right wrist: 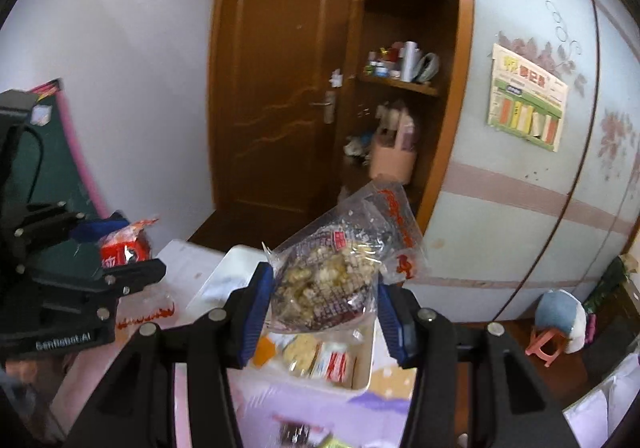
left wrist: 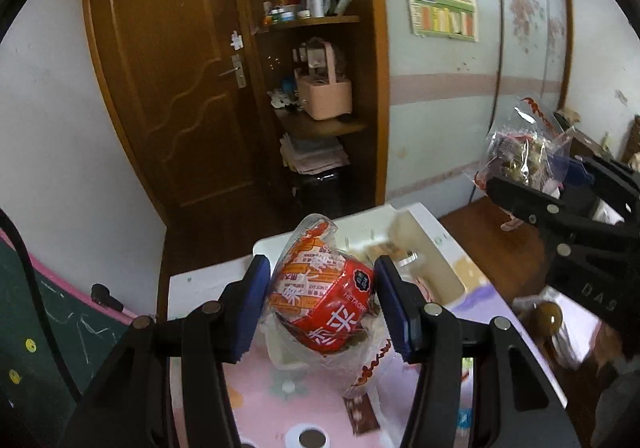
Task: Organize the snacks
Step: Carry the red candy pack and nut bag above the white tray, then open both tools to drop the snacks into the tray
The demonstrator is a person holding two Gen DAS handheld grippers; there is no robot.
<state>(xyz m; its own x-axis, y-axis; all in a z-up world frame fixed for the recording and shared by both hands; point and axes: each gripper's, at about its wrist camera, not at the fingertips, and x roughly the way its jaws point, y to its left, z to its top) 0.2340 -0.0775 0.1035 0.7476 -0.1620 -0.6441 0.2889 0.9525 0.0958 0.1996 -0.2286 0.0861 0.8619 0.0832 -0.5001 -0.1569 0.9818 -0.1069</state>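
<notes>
My left gripper (left wrist: 320, 308) is shut on a red and orange snack pack (left wrist: 320, 296) wrapped in clear plastic, held up above the table. My right gripper (right wrist: 322, 312) is shut on a clear bag of pale crunchy snacks (right wrist: 332, 280) with red print, also raised. Below both stands a white tray (right wrist: 236, 268) holding several wrapped snacks (right wrist: 320, 360). In the left wrist view the right gripper (left wrist: 520, 188) shows at the right with its clear bag (left wrist: 524, 152). In the right wrist view the left gripper (right wrist: 120, 248) shows at the left with its red pack (right wrist: 124, 248).
The table wears a pink and purple patterned cloth (left wrist: 264, 400). A clear red-printed bag (right wrist: 148, 312) lies on it at left. Behind stand a brown door (left wrist: 168, 80), open wooden shelves (left wrist: 320, 120) with small items, a wardrobe (right wrist: 540, 168), and a chalkboard (left wrist: 44, 320) at left.
</notes>
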